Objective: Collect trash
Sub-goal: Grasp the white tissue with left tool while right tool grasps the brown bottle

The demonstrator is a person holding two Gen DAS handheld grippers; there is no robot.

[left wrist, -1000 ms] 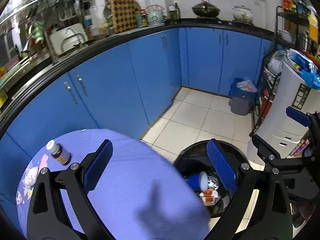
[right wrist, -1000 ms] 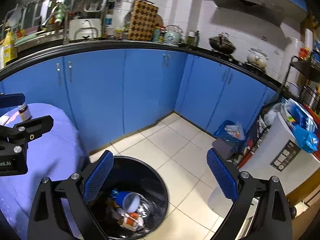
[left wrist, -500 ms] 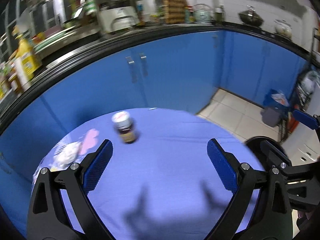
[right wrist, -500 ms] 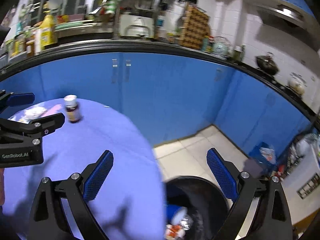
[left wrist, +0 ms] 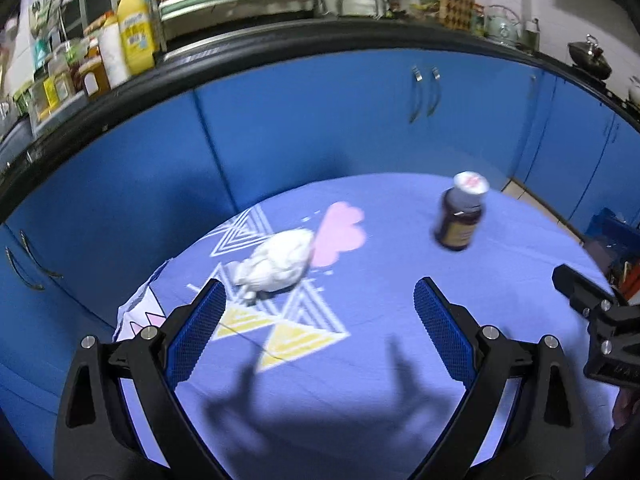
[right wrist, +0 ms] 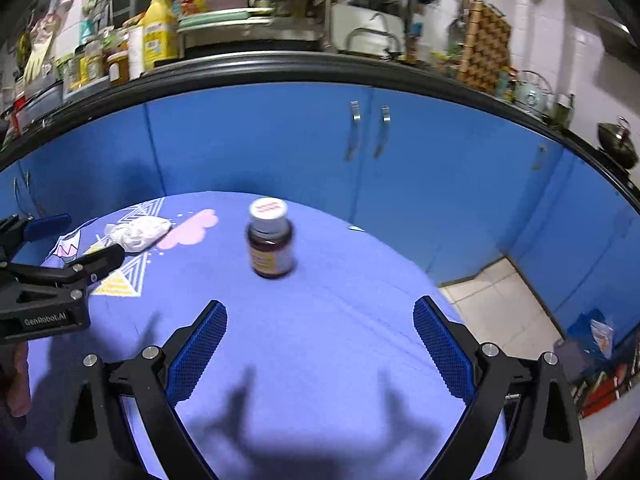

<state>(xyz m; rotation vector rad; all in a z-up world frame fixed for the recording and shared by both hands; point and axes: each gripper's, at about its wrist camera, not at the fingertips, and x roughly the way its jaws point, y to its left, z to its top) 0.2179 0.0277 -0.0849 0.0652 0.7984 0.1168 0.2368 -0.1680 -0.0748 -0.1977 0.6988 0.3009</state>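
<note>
Two black claws with blue pads hover over a round worktop (left wrist: 360, 360) covered in purple cloth. The left claw (left wrist: 318, 328) and the right claw (right wrist: 320, 344) both gape wide, holding nothing. Beyond the left claw lies a crumpled white tissue (left wrist: 276, 264). Farther right a brown bottle (right wrist: 270, 250) stands upright. Blue cabinets (right wrist: 280, 148) rise behind.

The tablecloth (left wrist: 360, 360) is looking like matt purple cloth with printed shapes. The crumpled tissue (left wrist: 276, 264) is showing soft, wrinkled white paper. The brown bottle (right wrist: 271, 250) is shining glossy under a smooth white cap. The finger pads (right wrist: 198, 354) are showing rough blue texture on matt black plastic arms.
</note>
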